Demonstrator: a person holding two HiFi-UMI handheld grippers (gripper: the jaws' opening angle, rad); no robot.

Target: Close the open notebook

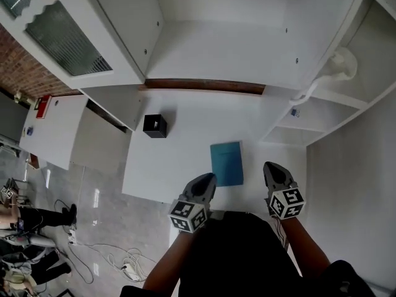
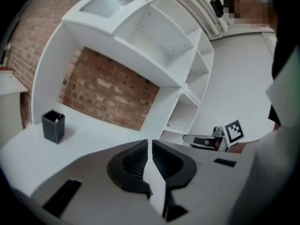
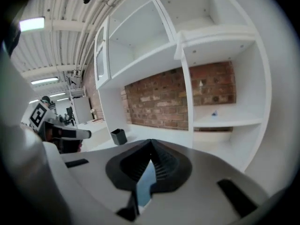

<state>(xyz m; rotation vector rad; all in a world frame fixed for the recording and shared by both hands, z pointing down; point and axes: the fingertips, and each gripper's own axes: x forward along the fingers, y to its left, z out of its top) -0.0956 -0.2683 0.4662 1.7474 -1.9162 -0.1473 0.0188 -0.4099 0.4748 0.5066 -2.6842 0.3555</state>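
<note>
The notebook [image 1: 226, 163] lies flat on the white worktop [image 1: 185, 141], just below the middle of the head view. It shows one plain teal cover and no spread of pages, so it looks already shut and the task seems done or nearly so. A small black box [image 1: 154, 125] stands well apart from it, toward the upper left.

Both grippers hang near the lower edge of that view, clear of the book. The left gripper [image 1: 205, 179] is just beside the book's lower left corner in the picture. Its jaws are drawn together to a thin slit with nothing in it. The right gripper [image 1: 274, 171] is off to the book's right, its jaws closed tip to tip and empty.

The book looks thin and light, with a cover that would bend rather than stay rigid, and it would likely slide on the smooth worktop if pushed sideways. If the cover needed turning again, the free long edge is the place to pinch or lift it. Which edge is the spine cannot be told from here.
</note>
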